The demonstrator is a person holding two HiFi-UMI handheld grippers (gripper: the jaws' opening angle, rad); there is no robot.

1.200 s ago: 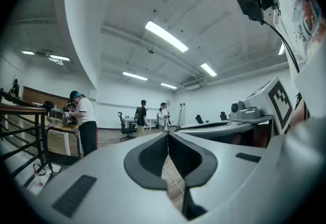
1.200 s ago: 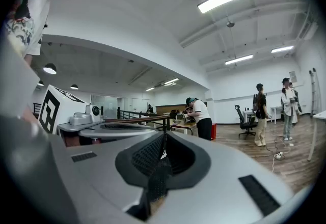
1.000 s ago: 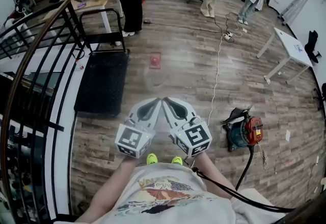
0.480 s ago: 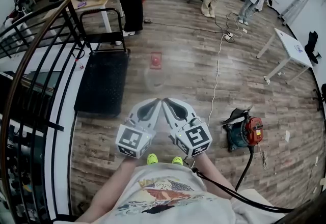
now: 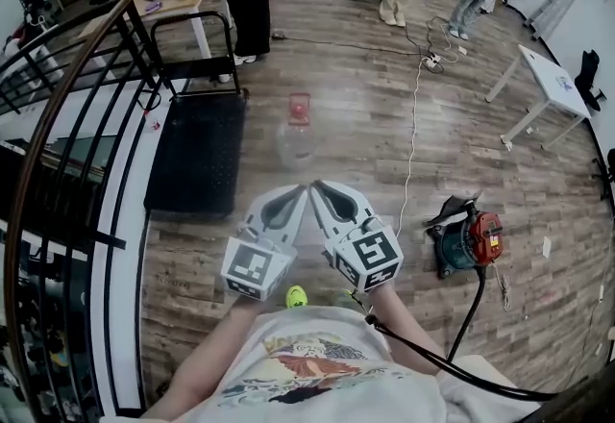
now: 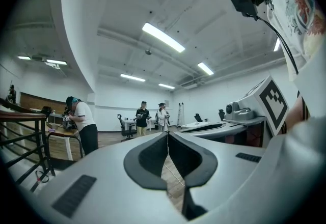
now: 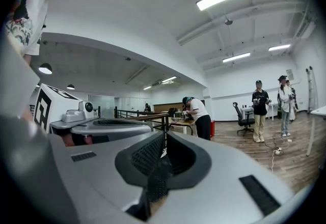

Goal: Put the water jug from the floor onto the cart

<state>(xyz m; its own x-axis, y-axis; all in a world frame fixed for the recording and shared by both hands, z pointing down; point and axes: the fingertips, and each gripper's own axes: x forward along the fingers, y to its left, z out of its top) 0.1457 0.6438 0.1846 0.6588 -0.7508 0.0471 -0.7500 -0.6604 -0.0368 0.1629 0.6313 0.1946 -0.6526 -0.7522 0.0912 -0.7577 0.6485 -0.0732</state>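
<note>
The water jug (image 5: 297,140) is clear with a red cap and stands upright on the wooden floor, ahead of both grippers. Just to its left lies the cart (image 5: 195,160), a flat black platform with a black handle bar (image 5: 197,38) at its far end. My left gripper (image 5: 298,190) and right gripper (image 5: 313,188) are held side by side at waist height, tips almost touching, both pointing level toward the jug. In the gripper views the left gripper (image 6: 167,134) and the right gripper (image 7: 164,134) are shut with nothing between their pads. Neither touches the jug.
A black stair railing (image 5: 67,113) runs along the left. An orange and teal machine (image 5: 465,244) with a black hose sits on the floor at right, past a white cable (image 5: 411,137). A white table (image 5: 554,83) stands far right. Several people stand at the back, one at a desk (image 5: 183,3).
The person has stepped forward: the jug and cart now lie closer and lower in the head view. Both grippers stay shut, side by side.
</note>
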